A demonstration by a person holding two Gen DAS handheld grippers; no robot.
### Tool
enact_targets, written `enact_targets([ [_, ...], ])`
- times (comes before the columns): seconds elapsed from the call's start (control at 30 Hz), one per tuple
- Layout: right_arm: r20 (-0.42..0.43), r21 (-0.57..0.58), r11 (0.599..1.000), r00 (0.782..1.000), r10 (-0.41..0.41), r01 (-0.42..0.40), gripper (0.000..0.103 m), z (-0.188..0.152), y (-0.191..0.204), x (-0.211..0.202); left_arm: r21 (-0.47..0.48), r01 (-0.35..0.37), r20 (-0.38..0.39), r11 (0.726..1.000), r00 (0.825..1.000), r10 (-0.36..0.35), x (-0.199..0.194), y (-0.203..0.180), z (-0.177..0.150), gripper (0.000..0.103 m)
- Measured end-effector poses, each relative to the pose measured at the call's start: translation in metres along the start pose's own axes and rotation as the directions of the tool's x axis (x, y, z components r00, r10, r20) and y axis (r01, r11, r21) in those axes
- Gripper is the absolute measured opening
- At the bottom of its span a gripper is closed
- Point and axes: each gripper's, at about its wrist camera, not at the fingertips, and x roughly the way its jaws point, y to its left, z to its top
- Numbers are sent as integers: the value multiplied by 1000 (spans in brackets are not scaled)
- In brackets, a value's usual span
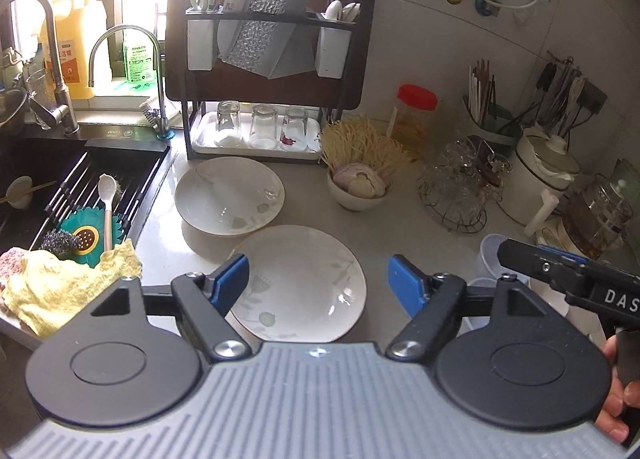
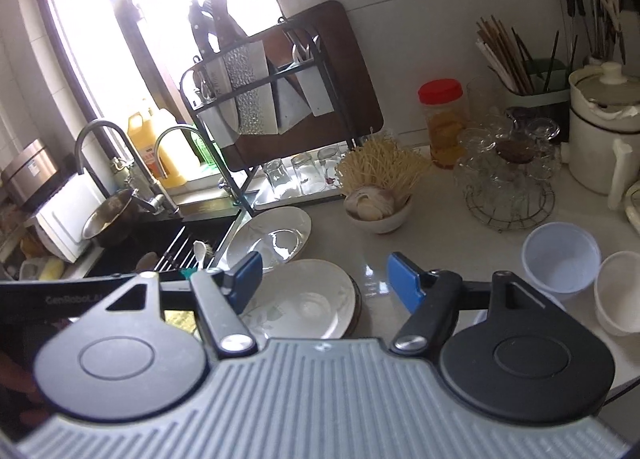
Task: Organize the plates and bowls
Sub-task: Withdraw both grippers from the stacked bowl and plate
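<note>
Two white leaf-patterned plates lie on the counter. The near plate (image 1: 300, 283) sits just in front of my left gripper (image 1: 318, 285), which is open and empty above its near edge. The far plate (image 1: 229, 195) lies behind it, beside the sink. In the right wrist view the near plate (image 2: 308, 299) is below my right gripper (image 2: 324, 279), also open and empty, and the far plate (image 2: 272, 237) is beyond it. A translucent bowl (image 2: 560, 257) and a white bowl (image 2: 618, 293) stand to the right.
A dish rack (image 1: 264, 59) with upturned glasses stands at the back. A bowl of onion and noodles (image 1: 360, 187), a wire basket of glassware (image 1: 460, 187), a red-lidded jar (image 1: 414, 115) and a white pot (image 1: 540, 175) crowd the right. The sink (image 1: 80, 187) with cloths is left.
</note>
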Motion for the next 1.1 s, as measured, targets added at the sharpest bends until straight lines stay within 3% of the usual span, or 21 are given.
enact_targets([
  [0.2, 0, -43, 999, 1000, 30, -30, 72, -9, -13, -29, -20, -12, -8, 1000, 1000, 12, -13, -26, -20, 87],
  [0.33, -8, -77, 996, 999, 42, -43, 82, -12, -19, -42, -38, -39, -12, 999, 999, 38, -24, -40, -36, 93],
  [0.53, -18, -99, 993, 998, 67, -69, 84, -16, -22, -48, -40, -84, -13, 996, 996, 84, -39, -50, -55, 97],
  [0.67, -38, -98, 991, 995, 87, -90, 84, -17, -22, -44, -70, -120, -16, 990, 993, 119, -45, -45, -63, 98],
  [0.7, -40, -101, 990, 995, 94, -98, 89, -18, -21, -42, -80, -125, -15, 989, 992, 124, -46, -42, -64, 98],
  [0.73, -42, -106, 989, 994, 100, -104, 103, -18, -20, -40, -88, -132, -17, 987, 991, 131, -47, -40, -64, 98],
  [0.9, -66, -80, 989, 990, 123, -128, 103, -17, -15, -27, -109, -167, -10, 980, 986, 166, -52, -25, -58, 98],
  [1.1, -87, -62, 993, 992, 94, -100, 103, -13, -5, -6, -124, -175, -22, 977, 985, 173, -37, -1, -43, 98],
])
